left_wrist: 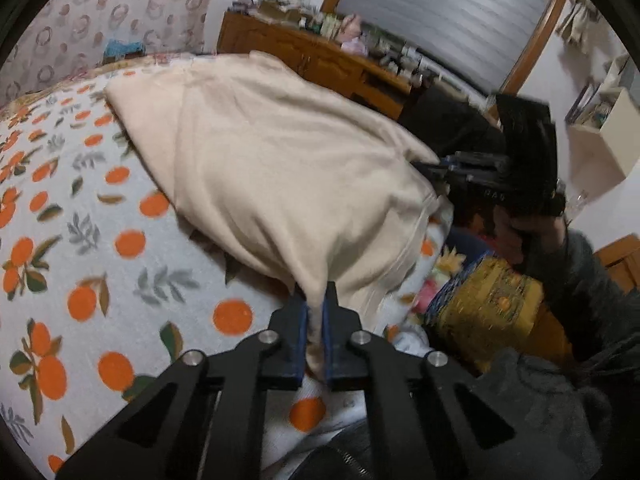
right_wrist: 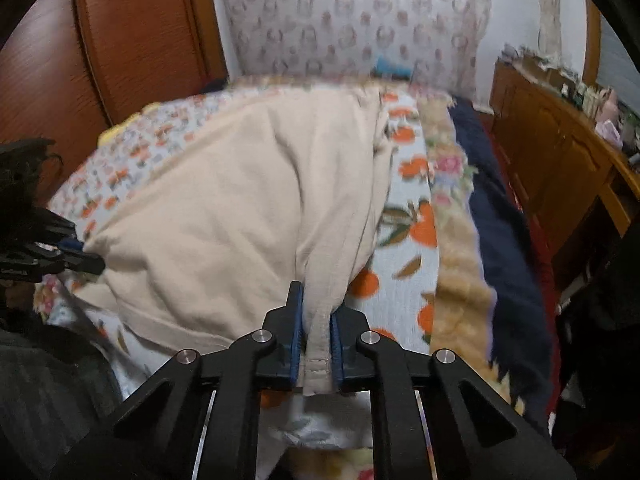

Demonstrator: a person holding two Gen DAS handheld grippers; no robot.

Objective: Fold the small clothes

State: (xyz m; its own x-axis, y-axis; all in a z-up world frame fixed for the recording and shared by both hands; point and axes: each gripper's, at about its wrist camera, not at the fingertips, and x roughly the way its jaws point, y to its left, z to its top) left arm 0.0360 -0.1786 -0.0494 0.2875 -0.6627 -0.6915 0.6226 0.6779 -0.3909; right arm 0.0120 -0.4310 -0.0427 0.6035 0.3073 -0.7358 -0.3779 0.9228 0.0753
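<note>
A cream garment (left_wrist: 272,160) hangs stretched above the orange-print bed sheet (left_wrist: 80,240), held at two near corners. My left gripper (left_wrist: 316,300) is shut on one corner of it. My right gripper (right_wrist: 316,312) is shut on a hemmed corner of the same garment (right_wrist: 240,208). In the left wrist view the right gripper (left_wrist: 432,170) shows at the garment's right edge, held by a hand. In the right wrist view the left gripper (right_wrist: 86,256) shows at the garment's left edge. The garment's far part rests on the bed.
A wooden dresser (left_wrist: 312,60) with clutter stands beyond the bed under a window. A yellow and blue blanket (left_wrist: 480,308) lies at the bed's edge. A wooden headboard (right_wrist: 132,40) and a patterned curtain (right_wrist: 352,20) are behind the bed.
</note>
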